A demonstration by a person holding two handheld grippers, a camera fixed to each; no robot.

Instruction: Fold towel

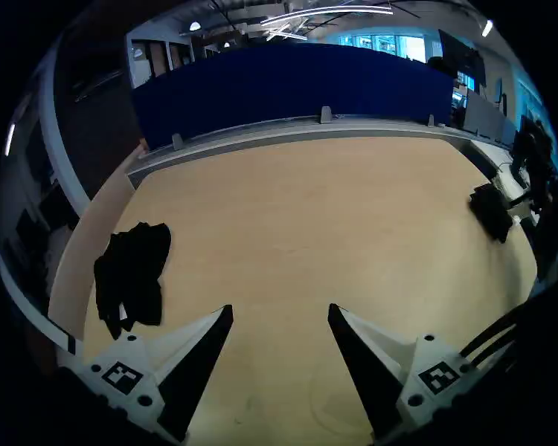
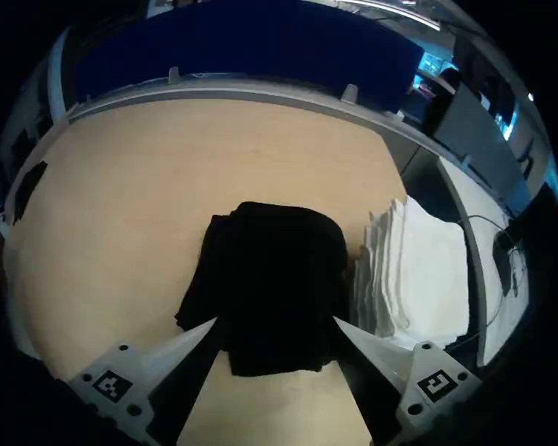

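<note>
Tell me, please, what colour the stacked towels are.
White folded towel stack, best in right gripper view.

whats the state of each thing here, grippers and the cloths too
left hand-held gripper: open, nothing between its fingers, bare table ahead
right hand-held gripper: open, one finger on either side of the black towel
black towel: folded, lying on the table
white towels: folded, stacked beside the black towel
black cloth: crumpled, not folded, lying on the table
</note>
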